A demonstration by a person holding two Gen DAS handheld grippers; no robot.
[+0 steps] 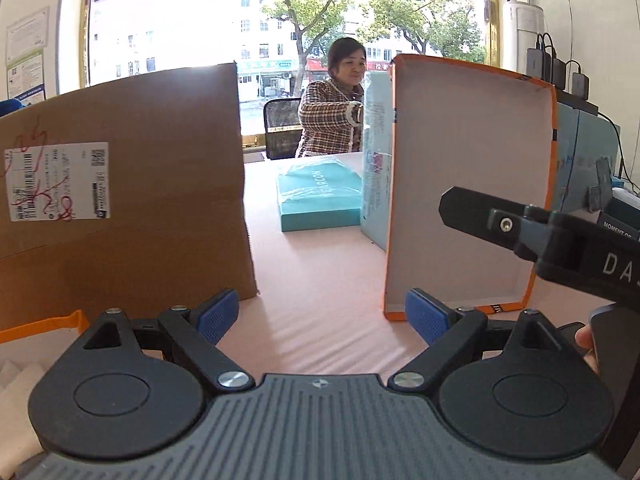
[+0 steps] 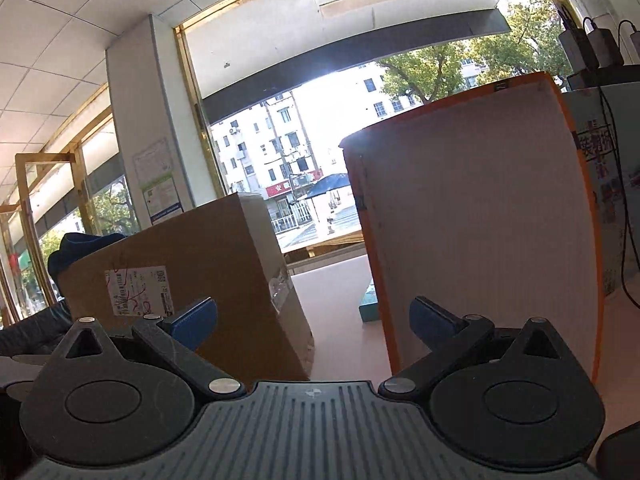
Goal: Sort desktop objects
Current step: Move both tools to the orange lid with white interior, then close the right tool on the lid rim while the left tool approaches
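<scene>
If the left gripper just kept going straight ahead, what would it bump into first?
Probably nothing close. The left gripper is open and points down the gap between the brown cardboard box and the orange-edged box. Over bare table, the teal box lies roughly ahead, though depth is hard to judge.

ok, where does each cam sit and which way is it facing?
Left wrist: on the left gripper, level, looking across the pink table between cardboard box and orange-edged lid; open blue fingers, right gripper and a fingertip at the right edge show.
Right wrist: on the right gripper, tilted up toward the window; open fingers show.
Shared: box, lid, table.
</scene>
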